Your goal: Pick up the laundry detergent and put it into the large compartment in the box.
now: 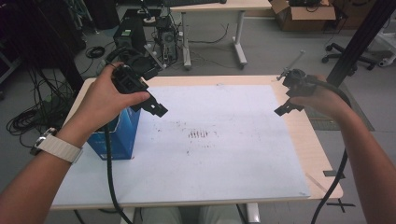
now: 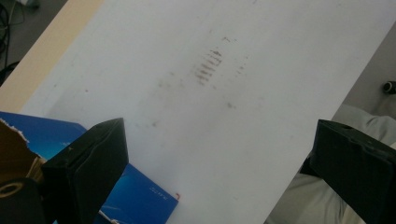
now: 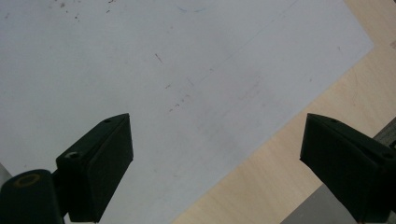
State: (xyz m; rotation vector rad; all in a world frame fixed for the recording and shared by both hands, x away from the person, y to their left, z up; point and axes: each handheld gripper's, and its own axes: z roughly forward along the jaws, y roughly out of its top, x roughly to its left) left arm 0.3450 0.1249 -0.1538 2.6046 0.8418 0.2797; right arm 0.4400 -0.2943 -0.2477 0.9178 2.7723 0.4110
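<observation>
The blue box (image 1: 116,135) stands upright on the white sheet (image 1: 224,154), at that sheet's left edge, its torn-open top showing in the left claw view. The left claw (image 1: 154,106) hangs just above and beside the box on the side toward the sheet's middle, jaws spread wide with nothing between them. The right claw (image 1: 286,109) hovers over the sheet's far right edge, well apart from the box, jaws equally wide and empty.

The risk I see sits with the left claw: it is so near the box's top edge that a careless sweep could knock the box over or push it off the sheet toward the table (image 1: 322,154) edge. The trailing cable (image 1: 110,172) runs past the box's front and could snag it too.
</observation>
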